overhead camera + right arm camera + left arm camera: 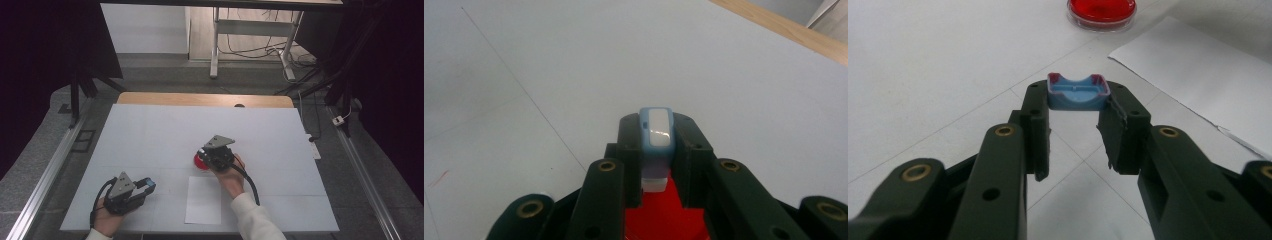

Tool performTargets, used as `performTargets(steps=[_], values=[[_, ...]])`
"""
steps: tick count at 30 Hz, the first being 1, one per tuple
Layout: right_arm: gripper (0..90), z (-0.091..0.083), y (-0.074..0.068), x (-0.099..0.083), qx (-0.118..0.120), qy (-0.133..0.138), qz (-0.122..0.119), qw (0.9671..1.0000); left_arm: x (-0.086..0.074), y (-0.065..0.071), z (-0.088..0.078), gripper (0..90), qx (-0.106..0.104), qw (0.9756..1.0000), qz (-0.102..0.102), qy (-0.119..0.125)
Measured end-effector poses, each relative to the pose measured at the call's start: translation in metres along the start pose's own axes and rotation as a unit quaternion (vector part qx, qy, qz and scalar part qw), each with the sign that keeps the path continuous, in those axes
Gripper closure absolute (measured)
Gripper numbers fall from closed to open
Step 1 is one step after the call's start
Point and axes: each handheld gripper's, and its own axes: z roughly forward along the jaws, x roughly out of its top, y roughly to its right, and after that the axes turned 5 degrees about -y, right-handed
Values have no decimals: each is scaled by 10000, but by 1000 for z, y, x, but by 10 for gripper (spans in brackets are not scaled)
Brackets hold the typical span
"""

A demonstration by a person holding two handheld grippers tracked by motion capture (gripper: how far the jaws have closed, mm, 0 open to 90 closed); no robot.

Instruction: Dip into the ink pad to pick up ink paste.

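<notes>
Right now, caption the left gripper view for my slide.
Left gripper clamps a blue stamp cap; red ink pad beyond.

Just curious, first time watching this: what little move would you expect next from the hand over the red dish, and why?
Probably lower the right tongs toward the red dish: they grip a light-blue and white piece right above it, while the left tongs hold a blue block.

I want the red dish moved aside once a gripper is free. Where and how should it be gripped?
Grip the red dish across its clear rim, coming straight down from above with one jaw on each side. It lies flat on the white table and is low and round, so any side works; the sheet of paper lies apart from it.
</notes>
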Motion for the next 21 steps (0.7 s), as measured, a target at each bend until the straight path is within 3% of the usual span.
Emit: performTargets(steps=[9, 21], values=[[754, 5, 0, -5, -6, -170, -16, 9999, 0, 0, 0, 657, -10, 10000, 10, -5], [754, 6, 0, -7, -52, -206, -38, 9998, 0, 0, 0, 656, -11, 10000, 10, -5]])
